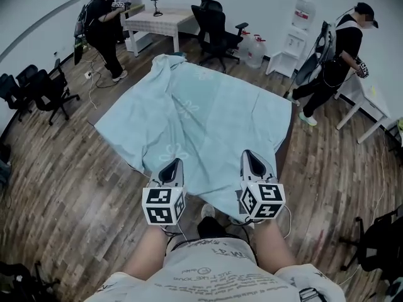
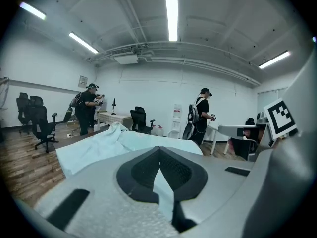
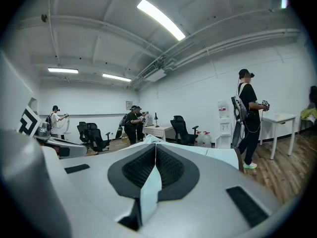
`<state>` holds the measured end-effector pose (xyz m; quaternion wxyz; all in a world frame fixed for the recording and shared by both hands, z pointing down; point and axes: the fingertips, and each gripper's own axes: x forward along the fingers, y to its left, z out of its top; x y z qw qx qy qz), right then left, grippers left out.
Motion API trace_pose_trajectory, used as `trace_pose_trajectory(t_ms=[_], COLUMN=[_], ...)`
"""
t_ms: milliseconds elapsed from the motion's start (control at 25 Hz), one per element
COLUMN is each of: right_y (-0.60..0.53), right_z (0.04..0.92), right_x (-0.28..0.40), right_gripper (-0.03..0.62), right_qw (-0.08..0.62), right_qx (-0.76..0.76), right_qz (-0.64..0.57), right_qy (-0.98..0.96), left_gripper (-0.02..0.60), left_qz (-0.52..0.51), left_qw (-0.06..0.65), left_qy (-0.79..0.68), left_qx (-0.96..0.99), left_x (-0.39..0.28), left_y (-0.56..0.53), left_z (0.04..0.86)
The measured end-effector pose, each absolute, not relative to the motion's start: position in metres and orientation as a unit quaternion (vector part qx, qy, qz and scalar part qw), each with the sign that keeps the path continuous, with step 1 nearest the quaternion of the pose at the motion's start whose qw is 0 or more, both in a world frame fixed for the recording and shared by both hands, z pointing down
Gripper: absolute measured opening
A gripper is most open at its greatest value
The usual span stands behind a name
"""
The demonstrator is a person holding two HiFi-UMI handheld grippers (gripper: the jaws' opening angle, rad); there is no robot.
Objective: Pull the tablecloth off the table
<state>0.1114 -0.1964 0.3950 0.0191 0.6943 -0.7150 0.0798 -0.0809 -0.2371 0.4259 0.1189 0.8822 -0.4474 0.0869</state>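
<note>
A light blue tablecloth [image 1: 195, 121] with a faint flower print lies spread over the table, rumpled at its far left corner. Its near edge hangs toward me. My left gripper [image 1: 172, 166] is shut on that near edge, a strip of the tablecloth [image 2: 163, 195] pinched between its dark pads. My right gripper [image 1: 252, 159] is shut on the same edge further right, with a fold of tablecloth [image 3: 148, 192] caught between its pads. In the left gripper view the tablecloth [image 2: 106, 143] stretches away ahead of the jaws.
A dark corner of the table [image 1: 284, 151] shows at the right. Black office chairs [image 1: 217, 27] stand behind the table, more chairs [image 1: 41, 90] at the left. One person [image 1: 104, 27] stands at a far desk [image 1: 160, 21], another person [image 1: 330, 61] at the right. Wooden floor surrounds the table.
</note>
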Motion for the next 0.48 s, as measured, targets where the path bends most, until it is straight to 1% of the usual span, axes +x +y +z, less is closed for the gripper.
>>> trace_pose_trajectory(t_ms=[160, 400, 440, 480], right_y=[-0.239, -0.310, -0.323, -0.335], right_z=[0.408, 0.436, 0.443, 0.450], right_x=[0.137, 0.189, 0.198, 0.207], right_gripper=[0.015, 0.018, 0.031, 0.078], right_qw=[0.041, 0.079, 0.087, 0.093], right_qx=[0.702, 0.714, 0.713, 0.711], right_qz=[0.088, 0.099, 0.103, 0.109], right_qy=[-0.706, -0.689, -0.688, -0.689], left_gripper=[0.012, 0.014, 0.014, 0.020], left_qz=[0.110, 0.134, 0.142, 0.151], left_qw=[0.126, 0.160, 0.164, 0.167], left_qy=[-0.447, -0.466, -0.469, -0.473], left_qx=[0.879, 0.860, 0.856, 0.852], left_x=[-0.071, -0.066, -0.066, -0.066], left_y=[-0.284, -0.369, -0.383, -0.396], left_z=[0.442, 0.476, 0.485, 0.493])
